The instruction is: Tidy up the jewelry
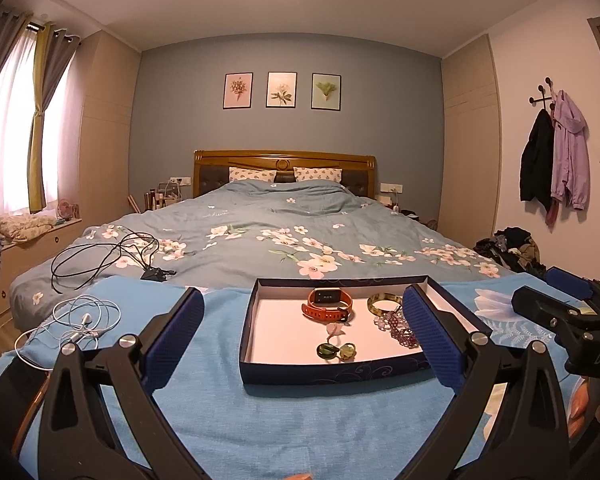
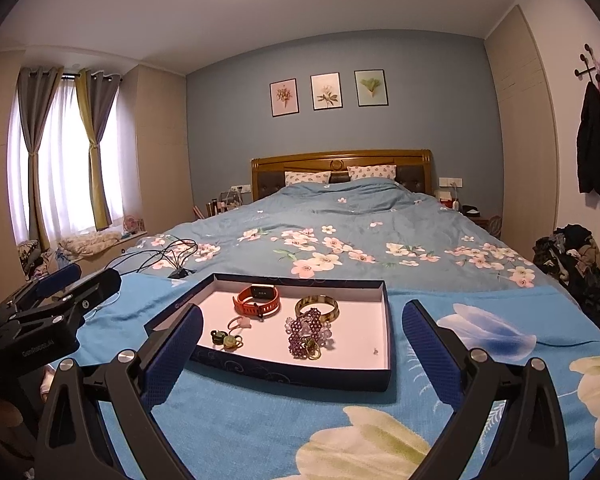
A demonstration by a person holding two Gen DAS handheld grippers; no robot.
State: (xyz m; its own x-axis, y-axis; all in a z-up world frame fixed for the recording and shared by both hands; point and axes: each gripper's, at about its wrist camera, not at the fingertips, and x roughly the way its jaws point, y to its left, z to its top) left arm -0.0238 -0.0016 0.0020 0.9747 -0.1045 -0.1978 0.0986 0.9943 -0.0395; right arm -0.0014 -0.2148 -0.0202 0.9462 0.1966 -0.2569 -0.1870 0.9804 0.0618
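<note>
Both grippers spread wide, holding nothing: left gripper (image 1: 304,336) & right gripper (image 2: 300,344) hover near the box (image 2: 284,376) on the blue blanket (image 2: 260,432). Inside: orange watch (image 2: 257,300) far, bangle (image 2: 317,306) to its right, purple bead bracelet (image 2: 306,334) nearer, green earrings (image 2: 225,338) near-left.

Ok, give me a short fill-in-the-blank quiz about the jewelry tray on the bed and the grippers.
1. The watch in the tray has an ____ strap.
2. The purple beads lie partly on the ____.
3. Both the left gripper and the right gripper are ____, holding nothing.
4. The white earphones lie ____ the tray.

Answers: orange; bangle; open; outside
</note>
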